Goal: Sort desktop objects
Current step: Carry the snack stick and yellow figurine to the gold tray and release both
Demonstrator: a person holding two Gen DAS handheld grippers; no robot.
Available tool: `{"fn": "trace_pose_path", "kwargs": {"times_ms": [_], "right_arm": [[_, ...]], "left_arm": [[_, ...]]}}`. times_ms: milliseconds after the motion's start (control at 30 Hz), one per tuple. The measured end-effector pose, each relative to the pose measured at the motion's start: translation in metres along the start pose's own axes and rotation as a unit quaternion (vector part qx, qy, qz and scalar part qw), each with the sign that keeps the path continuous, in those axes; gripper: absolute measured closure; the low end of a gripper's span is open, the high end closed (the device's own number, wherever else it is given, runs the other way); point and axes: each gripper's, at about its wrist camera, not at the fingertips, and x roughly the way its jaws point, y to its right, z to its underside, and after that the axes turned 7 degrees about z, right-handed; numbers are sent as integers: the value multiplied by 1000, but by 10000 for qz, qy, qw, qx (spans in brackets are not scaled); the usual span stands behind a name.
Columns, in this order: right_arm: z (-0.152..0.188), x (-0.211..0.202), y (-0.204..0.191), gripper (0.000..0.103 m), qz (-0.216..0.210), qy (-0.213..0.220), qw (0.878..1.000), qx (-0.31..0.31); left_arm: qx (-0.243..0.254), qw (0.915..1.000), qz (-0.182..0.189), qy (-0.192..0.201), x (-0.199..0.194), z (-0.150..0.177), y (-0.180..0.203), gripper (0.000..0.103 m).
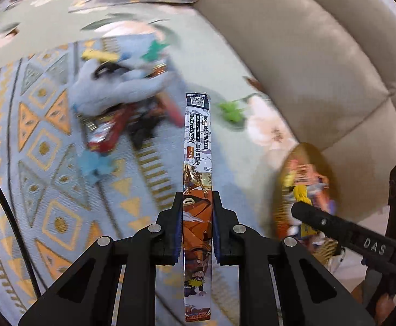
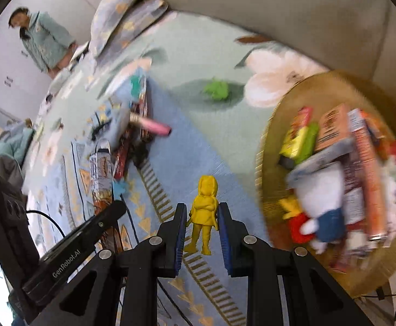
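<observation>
Left wrist view: left tongs (image 1: 197, 203) clamped on pen packet (image 1: 198, 146), long axis straight ahead, QR end foremost.

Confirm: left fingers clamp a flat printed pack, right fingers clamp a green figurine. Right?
Not quite. The figurine in the right gripper is yellow, as the right wrist view shows; the green toy lies on the bedspread. The left gripper does clamp the flat printed pack.

Long flat card pack (image 1: 198, 190), orange cartoon print, QR code at far end, pinched edge-on in left claw (image 1: 198, 206). Yellow hooded figurine (image 2: 204, 209), arms crossed, gripped at waist by right claw (image 2: 201, 212). Round golden basket (image 2: 276, 125) right, crammed with packs and plush.
</observation>
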Motion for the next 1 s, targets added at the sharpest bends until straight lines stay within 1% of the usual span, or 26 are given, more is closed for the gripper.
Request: {"fn": "trace_pose_path", "kwargs": {"times_ms": [100, 167, 267, 333, 467, 533, 600, 633, 667, 700, 733, 800, 833, 867, 1000], "right_arm": [[-11, -33, 25, 81, 209, 395, 9989, 145], [-18, -56, 46, 81, 445, 701, 9962, 280], [-26, -78, 74, 81, 791, 976, 9909, 491], [-29, -85, 94, 81, 978, 1020, 9880, 624], [-29, -92, 124, 81, 1155, 1042, 9837, 902], [-28, -91, 132, 81, 1157, 1039, 9831, 963], [-26, -90, 140, 81, 1070, 1062, 9833, 1024], [-26, -86, 143, 79, 953, 1026, 9845, 1054], [-25, -80, 147, 69, 805, 893, 9868, 1086], [-23, -75, 152, 68, 680, 774, 9878, 1168], [-22, -72, 156, 68, 626, 710, 9875, 1260], [-17, -71, 162, 68, 644, 663, 9861, 1380], [-16, -71, 163, 68, 657, 659, 9859, 1389], [-15, -71, 164, 68, 684, 657, 9860, 1373], [-14, -69, 159, 68, 635, 598, 9875, 1310]], "left_arm": [[215, 9994, 284, 5, -4, -7, 29, 88], [388, 9980, 508, 3, 0, -12, 53, 88], [680, 9946, 779, -54, 9, -17, 88, 88], [847, 9916, 974, -104, 19, -18, 110, 88], [1034, 9867, 1219, -285, 42, -16, 141, 88], [1095, 9851, 1289, -320, 52, -16, 151, 88], [1085, 9835, 1394, -384, 65, -16, 158, 86], [985, 9831, 1448, -527, 77, -16, 158, 70], [867, 9833, 1459, -662, 85, -15, 154, 56], [715, 9835, 1476, -769, 92, -14, 151, 53], [501, 9829, 1552, -856, 99, -12, 144, 53], [283, 9822, 1578, -982, 103, -6, 140, 53], [221, 9822, 1570, -1005, 103, -4, 136, 50], [204, 9828, 1528, -1013, 103, -3, 135, 44], [185, 9836, 1465, -1036, 95, 2, 128, 42]]}}
